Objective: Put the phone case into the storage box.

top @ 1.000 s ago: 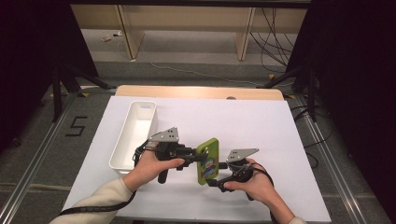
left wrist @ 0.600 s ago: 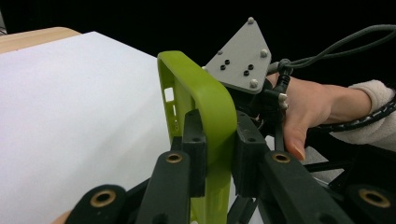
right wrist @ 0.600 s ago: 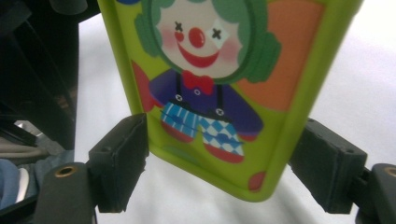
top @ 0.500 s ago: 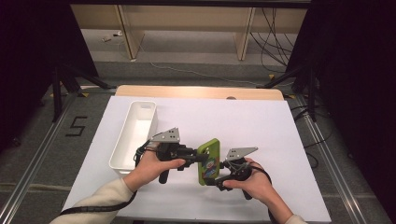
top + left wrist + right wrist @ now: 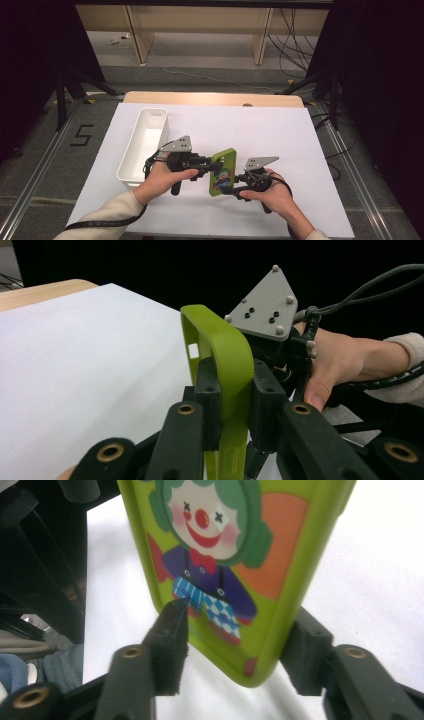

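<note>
The left tool [image 5: 227, 405] is clamped on the edge of a green phone case [image 5: 222, 172] at lower centre of the high view; the right tool [image 5: 235, 645] straddles it, one jaw touching its clown picture. A white bin [image 5: 145, 142] stands left on the desk [image 5: 260, 125].

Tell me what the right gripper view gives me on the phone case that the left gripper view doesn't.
Right gripper view: the clown picture on the green phone case, and the right gripper with its jaws on either side of the case's end. Left gripper view: the case's rim edge-on, clamped in the left gripper. Both: the case above the white table.
</note>
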### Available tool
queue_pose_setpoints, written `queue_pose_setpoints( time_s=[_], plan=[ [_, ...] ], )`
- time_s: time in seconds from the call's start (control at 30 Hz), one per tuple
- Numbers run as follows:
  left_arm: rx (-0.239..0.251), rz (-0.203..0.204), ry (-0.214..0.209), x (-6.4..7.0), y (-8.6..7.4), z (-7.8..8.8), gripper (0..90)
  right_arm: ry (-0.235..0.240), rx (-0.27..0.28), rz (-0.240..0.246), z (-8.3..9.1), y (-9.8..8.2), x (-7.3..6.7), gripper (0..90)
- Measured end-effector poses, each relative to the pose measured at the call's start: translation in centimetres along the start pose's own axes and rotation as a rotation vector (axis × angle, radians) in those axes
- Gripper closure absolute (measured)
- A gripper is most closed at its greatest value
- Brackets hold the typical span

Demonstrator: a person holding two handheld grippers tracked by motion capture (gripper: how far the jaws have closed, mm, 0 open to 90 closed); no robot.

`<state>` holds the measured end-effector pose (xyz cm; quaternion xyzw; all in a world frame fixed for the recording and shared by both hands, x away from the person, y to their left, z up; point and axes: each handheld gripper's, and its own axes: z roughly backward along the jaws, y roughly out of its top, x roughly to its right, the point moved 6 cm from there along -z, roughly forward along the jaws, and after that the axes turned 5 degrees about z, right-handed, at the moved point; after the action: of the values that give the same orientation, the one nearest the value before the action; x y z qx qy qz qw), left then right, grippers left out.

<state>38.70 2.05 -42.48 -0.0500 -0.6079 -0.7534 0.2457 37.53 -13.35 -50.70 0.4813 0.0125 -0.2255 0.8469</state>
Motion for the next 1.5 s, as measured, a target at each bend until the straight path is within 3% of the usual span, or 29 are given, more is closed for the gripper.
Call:
queue_pose_setpoints(
  time_s=[0.3, 0.37, 0.43, 0.67, 0.83, 1.1, 1.5],
  plan=[
    [0.028, -0.003, 0.043, -0.6, 0.2, 0.2, 75.4, 0.029, -0.027, -0.016, 0.0, -0.1, -0.2, 71.2],
    [0.041, -0.014, 0.072, -0.7, 0.3, 0.2, 67.7, 0.026, -0.022, -0.021, 0.2, -0.1, -0.2, 77.6],
    [0.064, -0.011, 0.112, -0.9, 0.5, 0.2, 61.3, 0.031, -0.004, -0.03, 0.3, 0.1, -0.3, 77.9],
    [0.067, -0.03, 0.227, -1.2, 0.8, 0.4, 14.4, -0.018, 0.025, -0.056, 0.8, 0.7, -0.2, 78.2],
    [0.079, -0.069, 0.287, -1.0, 1.1, 0.5, 0.7, -0.084, 0.022, -0.074, 0.7, 1.2, -0.8, 78.2],
    [0.116, -0.123, 0.368, -0.2, 1.8, 0.4, 0.0, -0.189, 0.049, -0.13, 0.2, 2.3, -1.7, 78.2],
    [0.129, -0.131, 0.405, 0.3, 2.4, -1.0, 0.0, -0.27, 0.034, -0.191, -0.8, 2.7, -2.3, 78.1]
  ],
)
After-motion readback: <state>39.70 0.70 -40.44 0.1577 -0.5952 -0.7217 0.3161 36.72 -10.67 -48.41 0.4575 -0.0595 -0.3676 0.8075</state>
